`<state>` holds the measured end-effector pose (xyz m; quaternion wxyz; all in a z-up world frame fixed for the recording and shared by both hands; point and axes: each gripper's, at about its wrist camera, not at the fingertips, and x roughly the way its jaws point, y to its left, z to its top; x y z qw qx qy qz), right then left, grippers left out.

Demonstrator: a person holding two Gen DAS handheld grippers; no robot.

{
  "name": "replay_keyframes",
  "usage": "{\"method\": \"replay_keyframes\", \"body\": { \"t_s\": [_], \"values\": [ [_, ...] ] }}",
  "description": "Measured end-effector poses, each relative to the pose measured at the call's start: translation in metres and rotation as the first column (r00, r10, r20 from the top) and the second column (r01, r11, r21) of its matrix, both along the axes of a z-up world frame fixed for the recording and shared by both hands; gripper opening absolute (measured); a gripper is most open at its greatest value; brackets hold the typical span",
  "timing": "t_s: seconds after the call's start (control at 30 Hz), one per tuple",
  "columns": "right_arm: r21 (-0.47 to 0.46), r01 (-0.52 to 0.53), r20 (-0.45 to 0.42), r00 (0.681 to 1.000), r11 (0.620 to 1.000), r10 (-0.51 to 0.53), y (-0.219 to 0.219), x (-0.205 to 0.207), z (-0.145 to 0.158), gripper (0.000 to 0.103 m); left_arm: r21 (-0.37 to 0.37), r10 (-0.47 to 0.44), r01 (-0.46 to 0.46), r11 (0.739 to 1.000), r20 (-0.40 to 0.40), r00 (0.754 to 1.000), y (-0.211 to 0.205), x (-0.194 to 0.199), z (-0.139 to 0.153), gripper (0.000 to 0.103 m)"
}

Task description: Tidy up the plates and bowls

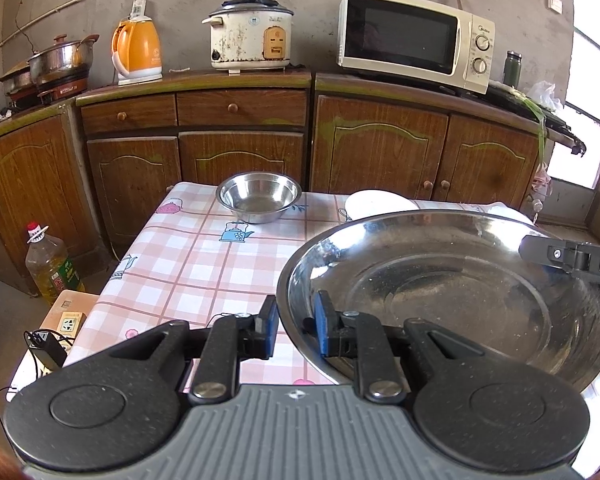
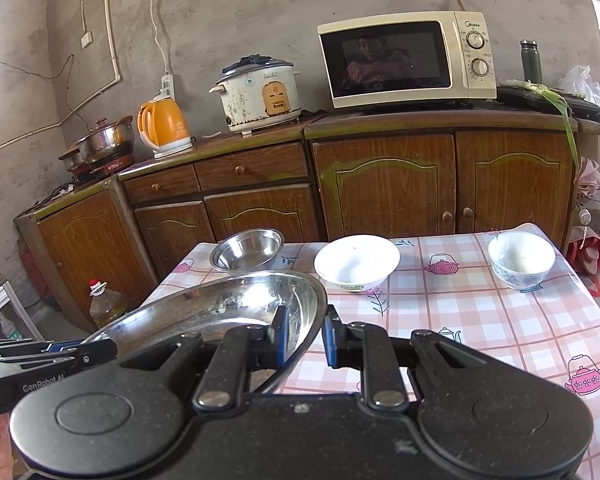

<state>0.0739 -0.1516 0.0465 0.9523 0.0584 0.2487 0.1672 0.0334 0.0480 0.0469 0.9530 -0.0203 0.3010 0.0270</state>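
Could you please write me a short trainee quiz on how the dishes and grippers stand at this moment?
1. True or false: both grippers are clamped on the rim of the large steel plate.
2. How many bowls stand on the table?
3. Which is nearest the orange kettle: A) small steel bowl, B) white bowl, C) blue-patterned bowl?

Key: 1. True: left gripper and right gripper each pinch opposite edges. 2. Three. 3. A.
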Motion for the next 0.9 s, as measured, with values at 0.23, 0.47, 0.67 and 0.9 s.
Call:
{"method": "replay_keyframes", "body": {
  "t_s": [0.23, 0.47, 0.67, 0.9],
  "values": [
    [-0.001, 0.012, -0.004, 1.000, 1.000, -0.012, -0.006, -0.003, -0.003, 0.024, -0.007, -0.014, 0.014, 1.000, -0.008, 1.000, -0.004, -0.001, -0.003, 0.020],
    [0.004, 0.020, -0.012, 1.000, 1.000, -0.020, -0.012, -0.008, -0.006, 0.024, -0.014, -0.027, 0.027, 1.000, -0.016, 1.000, -0.008, -0.003, -0.006, 0.020],
    [0.005, 0.028, -0.022, 0.999, 1.000, -0.028, -0.017, -0.010, -0.011, 0.024, -0.015, -0.037, 0.036, 0.999, -0.025, 0.999, -0.011, -0.004, -0.009, 0.020],
    [0.008, 0.041, -0.033, 0.999, 0.999, -0.041, -0.024, -0.013, -0.016, 0.024, -0.020, -0.053, 0.052, 0.998, -0.040, 0.998, -0.015, -0.004, -0.014, 0.020]
  ]
}}
